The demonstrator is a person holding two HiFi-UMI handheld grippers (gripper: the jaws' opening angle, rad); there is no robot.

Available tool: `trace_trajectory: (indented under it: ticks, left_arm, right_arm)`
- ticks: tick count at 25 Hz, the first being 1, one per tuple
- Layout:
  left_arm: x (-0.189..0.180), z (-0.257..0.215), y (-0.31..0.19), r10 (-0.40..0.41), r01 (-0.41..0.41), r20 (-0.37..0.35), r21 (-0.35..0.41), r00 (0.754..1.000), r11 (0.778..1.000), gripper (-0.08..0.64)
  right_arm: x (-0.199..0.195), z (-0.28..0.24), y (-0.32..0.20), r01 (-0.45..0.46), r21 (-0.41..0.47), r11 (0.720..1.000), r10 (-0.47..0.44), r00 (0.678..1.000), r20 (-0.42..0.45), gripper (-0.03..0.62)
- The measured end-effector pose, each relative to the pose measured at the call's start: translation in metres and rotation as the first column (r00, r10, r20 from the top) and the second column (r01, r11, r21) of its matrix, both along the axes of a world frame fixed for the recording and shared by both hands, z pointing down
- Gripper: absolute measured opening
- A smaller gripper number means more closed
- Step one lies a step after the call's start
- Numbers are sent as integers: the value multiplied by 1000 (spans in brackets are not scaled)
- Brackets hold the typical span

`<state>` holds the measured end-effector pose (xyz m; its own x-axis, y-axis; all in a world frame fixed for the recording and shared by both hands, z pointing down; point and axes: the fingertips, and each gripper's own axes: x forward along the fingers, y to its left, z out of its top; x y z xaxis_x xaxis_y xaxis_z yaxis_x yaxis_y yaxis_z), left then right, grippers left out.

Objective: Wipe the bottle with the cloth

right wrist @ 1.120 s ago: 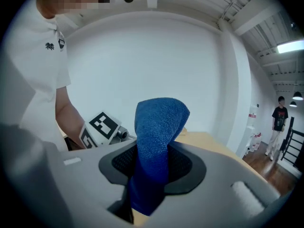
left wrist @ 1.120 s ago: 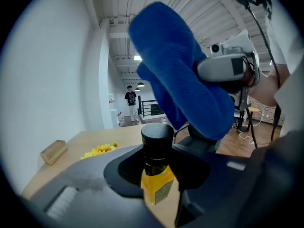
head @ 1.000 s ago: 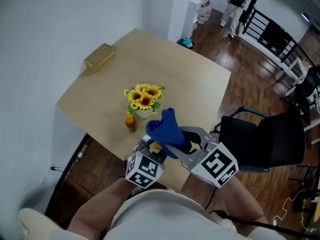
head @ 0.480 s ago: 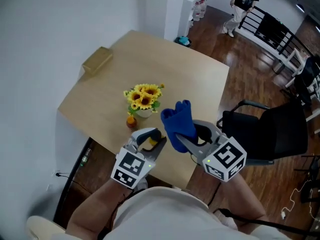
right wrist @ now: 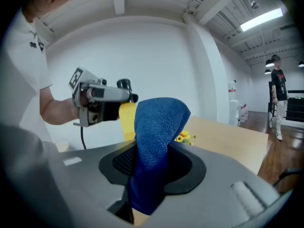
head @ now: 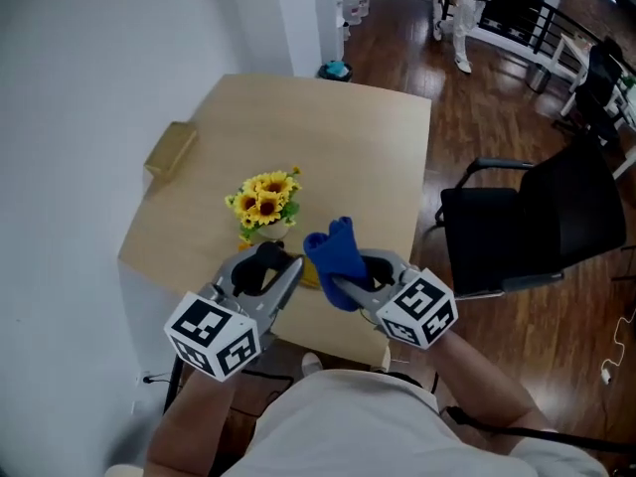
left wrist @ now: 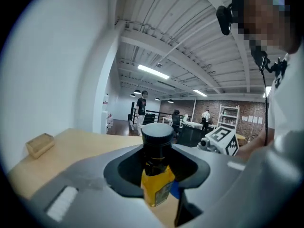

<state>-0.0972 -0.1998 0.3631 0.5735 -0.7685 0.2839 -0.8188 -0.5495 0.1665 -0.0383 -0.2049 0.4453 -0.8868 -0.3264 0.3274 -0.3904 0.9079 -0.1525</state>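
**Head view.** The left gripper (head: 281,269) and the right gripper (head: 345,288) are held over the near edge of the table (head: 338,137). They are closer together than 0.5 s ago (the camera has also swung, so the table now sits more squarely in frame). The blue cloth (head: 332,254) stands up from the right gripper, just beside the left gripper's jaws. Of the bottle (head: 266,252), only the black cap and a sliver of yellow show. Sunflowers (head: 263,199) stand behind the grippers, a cardboard box (head: 171,150) lies at the table's far left edge, and a black chair (head: 537,227) stands to the right.

**Left gripper view.** This view shows the grip that the head view hides. The jaws are closed on the bottle's yellow body, and the bottle is upright with its cap on top. A patch of blue shows just behind its lower right side.

**Right gripper view.** The jaws are closed on the cloth, and a bunched fold rises between them and droops at the top. The bottle's yellow body shows just past the cloth's left edge. The cloth hides whether the two touch.
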Motion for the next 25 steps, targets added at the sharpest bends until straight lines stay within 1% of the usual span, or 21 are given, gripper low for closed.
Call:
trace_trajectory:
  ticks: [4,7,9,12,15,18,19,21,25]
  left_arm:
    - [4,-14,-4,-6,6,-18,2,1000,1000,152]
    - [7,-21,-6,-21,21,-31,5,999,1000,153]
    - [8,-21,-9,-29,29,-29,7,999,1000,153]
    - [9,-15,-14,-40,40,-12,3,999,999,153]
    - [12,-5,-19,-57,57,2,-9,998,998,153]
    - [13,2,-23,-73,73,-2,-26,997,997,153]
    - [14,3,-24,-76,76,-6,-29,997,997,153]
    - [17,1,-24,-79,79,-16,-28,997,997,153]
    - [23,-8,-23,-78,77,-26,-10,997,997,153]
  right_arm:
    - [24,53,-4,-35,-64,997,29,995,-91,150]
    - [41,75,-5,-59,-92,994,47,990,-130,150]
    - [47,69,-3,-62,-85,994,52,992,-117,149]
    - [46,32,9,-32,-28,999,31,998,-50,150]
    - [34,-18,31,37,71,997,-38,999,17,150]
    - [15,-47,52,112,138,984,-119,992,43,150]
    - [9,-48,57,128,143,981,-136,990,47,150]
    - [2,-35,61,152,128,980,-157,987,28,150]
    - [6,20,54,156,53,986,-153,987,-55,150]
